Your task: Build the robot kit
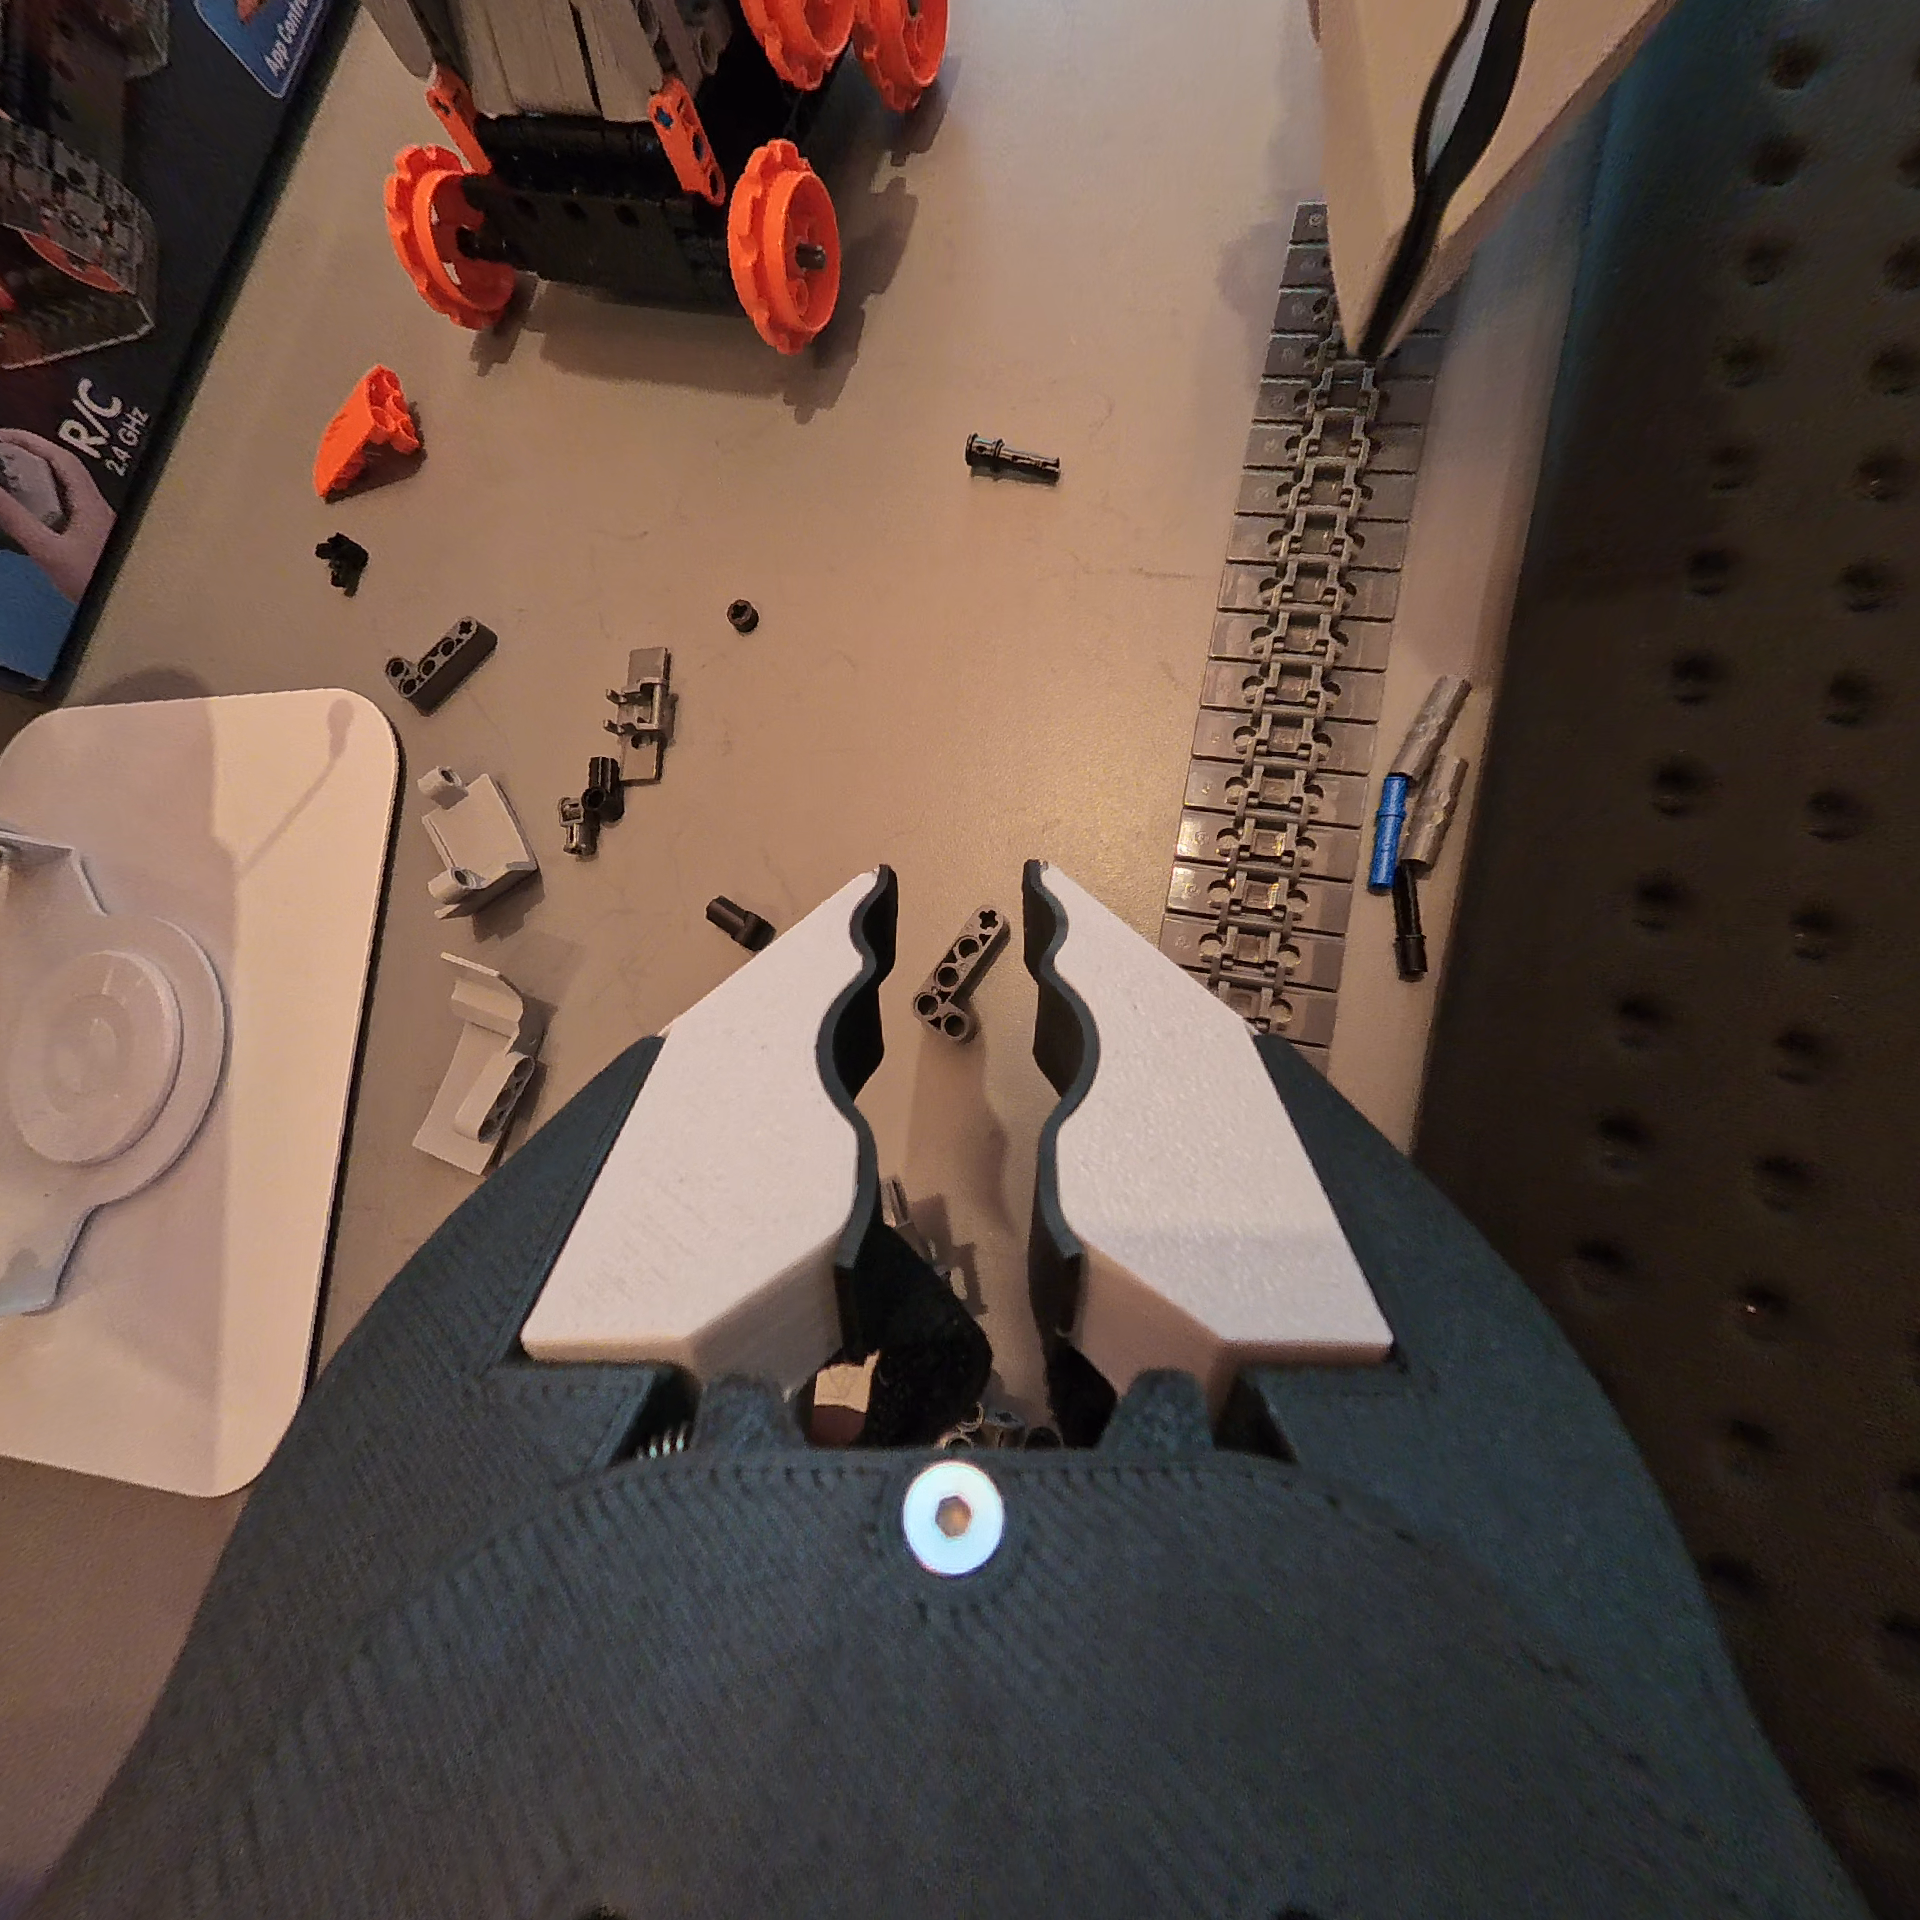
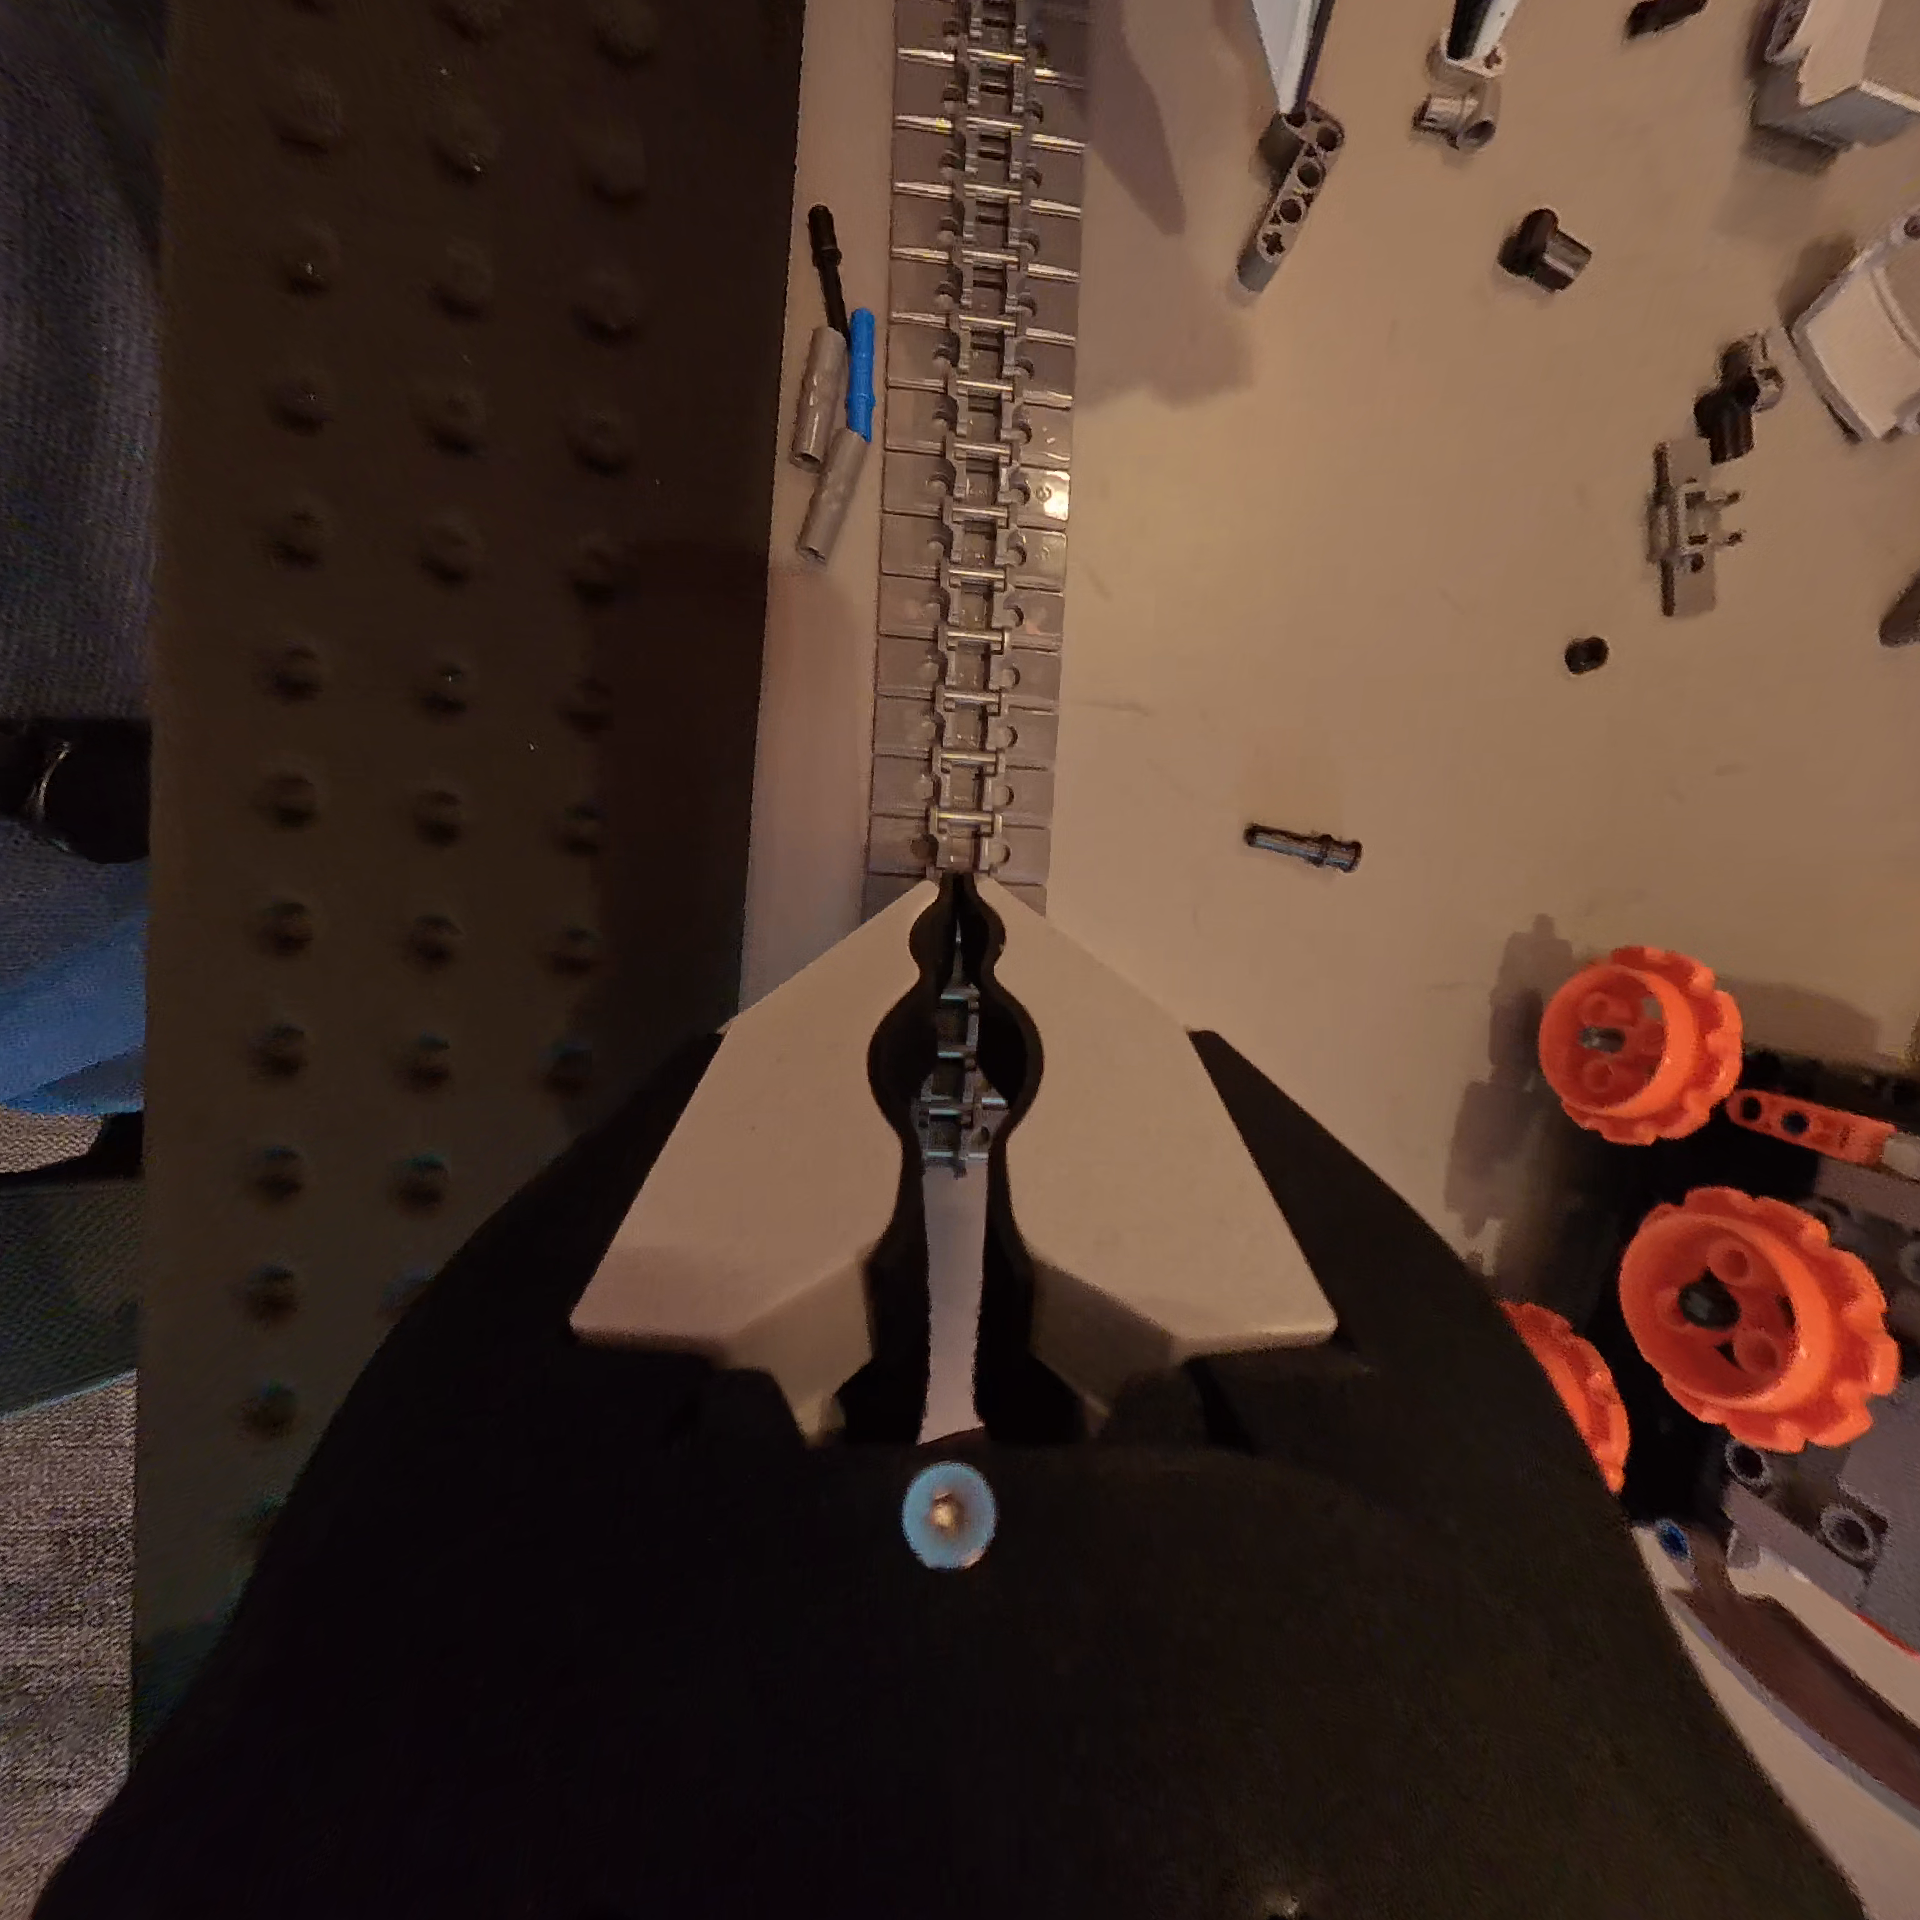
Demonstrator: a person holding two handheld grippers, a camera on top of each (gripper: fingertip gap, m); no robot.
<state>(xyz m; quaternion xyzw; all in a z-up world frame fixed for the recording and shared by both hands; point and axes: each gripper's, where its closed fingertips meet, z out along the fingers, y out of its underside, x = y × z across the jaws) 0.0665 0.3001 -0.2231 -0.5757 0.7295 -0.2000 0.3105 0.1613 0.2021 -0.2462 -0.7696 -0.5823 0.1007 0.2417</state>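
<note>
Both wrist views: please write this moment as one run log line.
left tool open above small grey beam | right tool shut on grey track chain | chain flat on table

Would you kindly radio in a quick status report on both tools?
Left tool open above small grey beam. Right tool shut on grey track centre links. Loose pins beside track.

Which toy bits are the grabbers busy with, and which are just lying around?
Busy with:
- track, pinched at its end by the right gripper
- small grey beam, on the table between the open left gripper's fingers, not held

Lying around:
- orange-wheeled vehicle
- orange piece
- blue pin
- black pin
- box
</note>
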